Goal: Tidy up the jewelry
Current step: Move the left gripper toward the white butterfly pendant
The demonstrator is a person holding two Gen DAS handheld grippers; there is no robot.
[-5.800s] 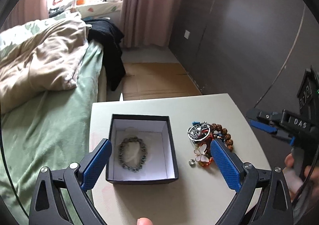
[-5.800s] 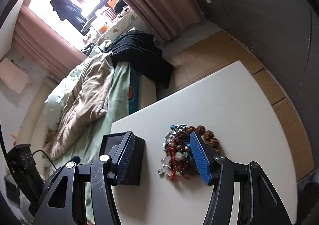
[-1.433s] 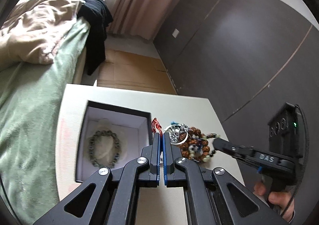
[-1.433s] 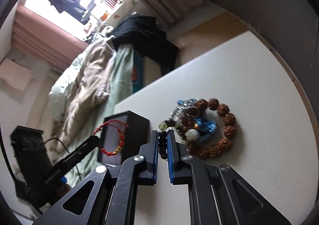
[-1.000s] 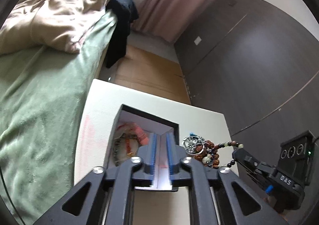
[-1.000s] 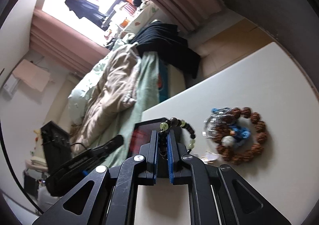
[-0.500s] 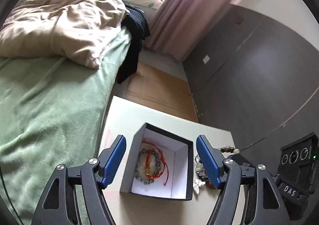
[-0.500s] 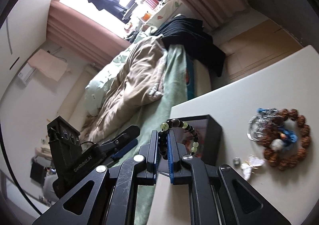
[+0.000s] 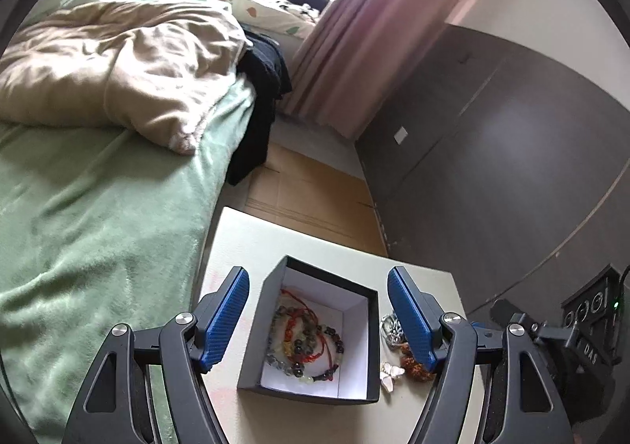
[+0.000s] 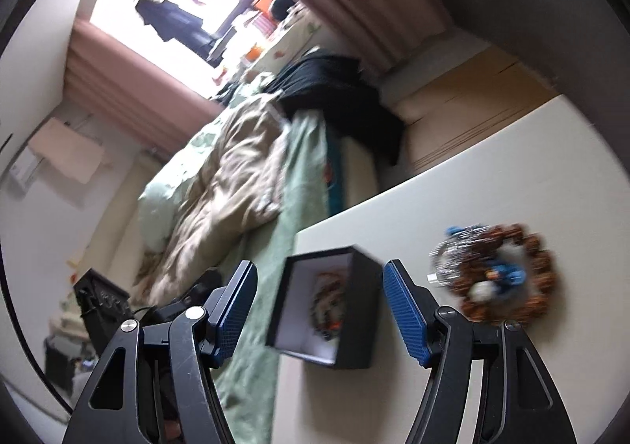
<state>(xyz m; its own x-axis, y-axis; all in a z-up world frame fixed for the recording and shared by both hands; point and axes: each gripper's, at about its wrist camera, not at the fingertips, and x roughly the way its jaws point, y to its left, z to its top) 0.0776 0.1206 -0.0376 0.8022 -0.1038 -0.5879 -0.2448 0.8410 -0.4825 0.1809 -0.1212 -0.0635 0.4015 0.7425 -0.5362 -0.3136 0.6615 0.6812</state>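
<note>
Now | left gripper jaws wide, empty | right gripper jaws opening, empty | box below both

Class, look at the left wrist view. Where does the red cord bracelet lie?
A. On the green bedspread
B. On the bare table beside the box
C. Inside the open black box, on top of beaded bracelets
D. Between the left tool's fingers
C: the red cord bracelet lies inside the black box, tangled over the beaded bracelets, with neither tool touching it.
</note>
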